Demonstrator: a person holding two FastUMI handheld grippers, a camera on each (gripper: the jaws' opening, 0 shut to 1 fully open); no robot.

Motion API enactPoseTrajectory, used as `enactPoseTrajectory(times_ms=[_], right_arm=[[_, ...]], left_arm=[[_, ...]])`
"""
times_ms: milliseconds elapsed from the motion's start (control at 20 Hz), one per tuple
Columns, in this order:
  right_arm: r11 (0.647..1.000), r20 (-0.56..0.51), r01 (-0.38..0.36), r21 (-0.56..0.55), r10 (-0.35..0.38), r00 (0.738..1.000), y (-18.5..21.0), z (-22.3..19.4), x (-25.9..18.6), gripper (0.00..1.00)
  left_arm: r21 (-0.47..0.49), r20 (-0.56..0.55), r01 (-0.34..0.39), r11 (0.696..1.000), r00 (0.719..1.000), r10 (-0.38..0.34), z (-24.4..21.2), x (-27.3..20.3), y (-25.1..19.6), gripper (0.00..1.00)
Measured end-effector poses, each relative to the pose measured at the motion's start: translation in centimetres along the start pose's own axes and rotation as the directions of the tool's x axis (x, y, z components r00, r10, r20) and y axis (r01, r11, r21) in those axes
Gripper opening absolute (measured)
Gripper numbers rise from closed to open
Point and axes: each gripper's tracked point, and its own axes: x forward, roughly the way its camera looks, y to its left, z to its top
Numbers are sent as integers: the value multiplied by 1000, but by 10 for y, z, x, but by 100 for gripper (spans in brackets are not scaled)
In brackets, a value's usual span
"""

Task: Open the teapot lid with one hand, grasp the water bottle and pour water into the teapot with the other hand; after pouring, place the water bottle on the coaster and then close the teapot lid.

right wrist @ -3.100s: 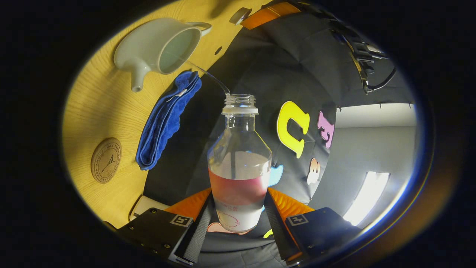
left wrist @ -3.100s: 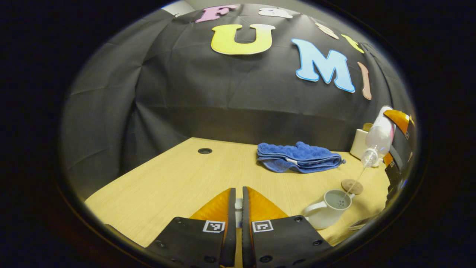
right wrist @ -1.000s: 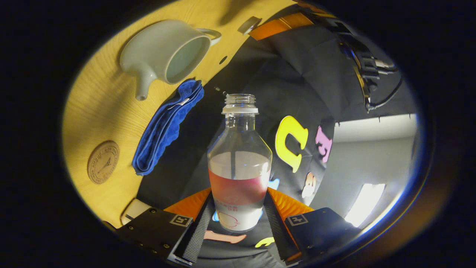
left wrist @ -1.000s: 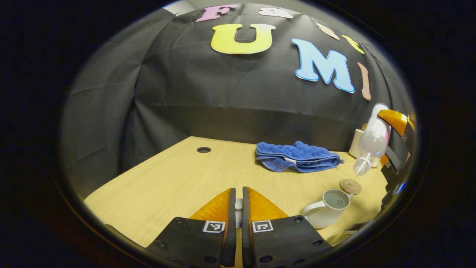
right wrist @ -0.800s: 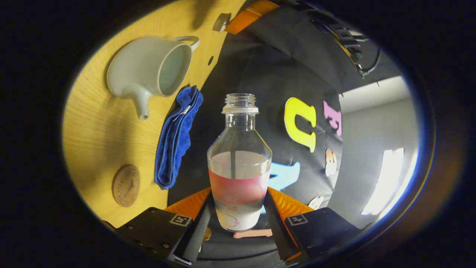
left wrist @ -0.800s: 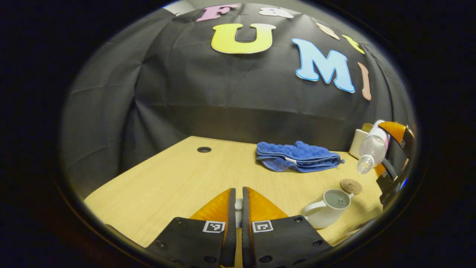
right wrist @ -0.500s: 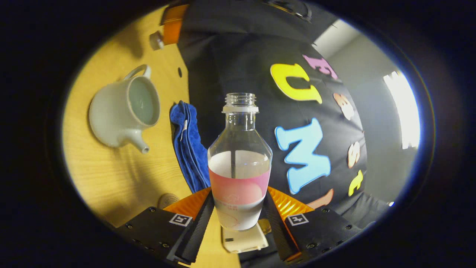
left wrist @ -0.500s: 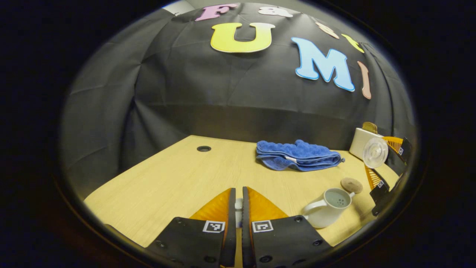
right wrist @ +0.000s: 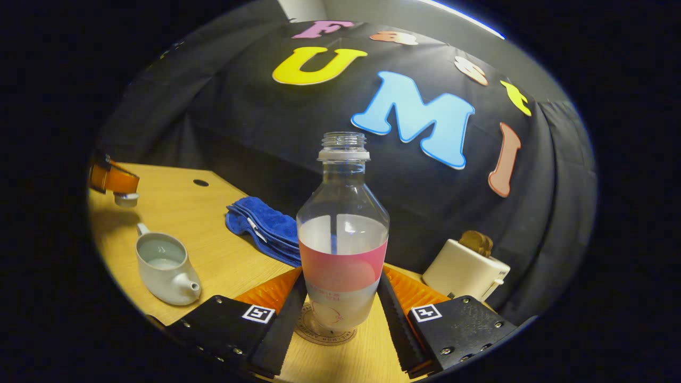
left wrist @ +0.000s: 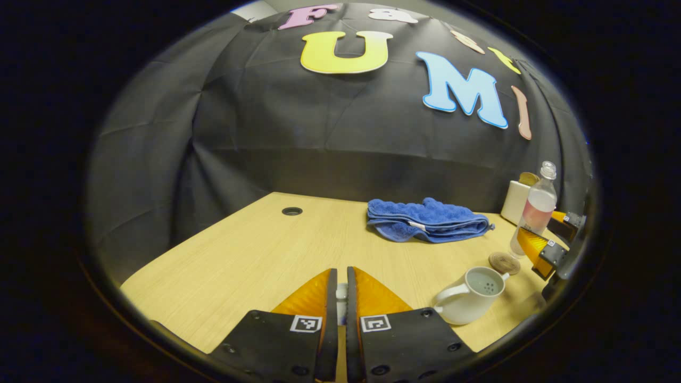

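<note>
The clear water bottle (right wrist: 343,239) with a pink label stands upright, uncapped and about half full, and my right gripper (right wrist: 342,272) is shut on its lower body. Its base is right over the round cork coaster (right wrist: 324,334); contact I cannot tell. The white teapot (right wrist: 165,268) sits open on the table to the left with water inside. In the left gripper view the teapot (left wrist: 471,298) is at lower right, the coaster (left wrist: 504,262) behind it, the bottle (left wrist: 534,213) beyond. My left gripper (left wrist: 341,272) is shut on the small white teapot lid (left wrist: 341,291), held above the table.
A folded blue towel (left wrist: 428,221) lies at the back of the wooden table (left wrist: 255,260). A white toaster-like box (right wrist: 467,268) stands at the back right, close behind the bottle. A cable hole (left wrist: 291,211) is at far left. My left gripper (right wrist: 114,181) hovers left of the teapot.
The pouring stream has stopped. My right gripper has swung the bottle from tipped over the teapot to upright and carried it down over the coaster. The left gripper with the lid has stayed put.
</note>
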Motion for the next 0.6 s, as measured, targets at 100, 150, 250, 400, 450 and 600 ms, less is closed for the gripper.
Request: enactPoseTrajectory(times_ms=[100, 150, 250, 400, 450, 600], right_arm=[[991, -17, -23, 131, 26, 1000, 0, -6, 6, 78], [984, -27, -22, 174, 27, 999, -2, -10, 9, 78], [971, -39, -28, 239, 39, 999, -5, -13, 13, 78], [951, -50, -44, 306, 62, 997, -5, -20, 16, 78], [950, -54, -47, 310, 67, 996, -4, -22, 17, 78], [947, -71, -43, 317, 68, 995, -5, -27, 20, 78]], left_arm=[[0, -1, -1, 1000, 1000, 1, -1, 1, 0, 13], [1, -1, -2, 1000, 1000, 2, -1, 1, 1, 12], [1, -5, -2, 1000, 1000, 2, -2, 1, 1, 13], [5, -11, -2, 1000, 1000, 2, -4, 3, -1, 13], [6, -11, -1, 1000, 1000, 2, -4, 3, -1, 13], [7, -13, -3, 1000, 1000, 3, -5, 3, 0, 13]])
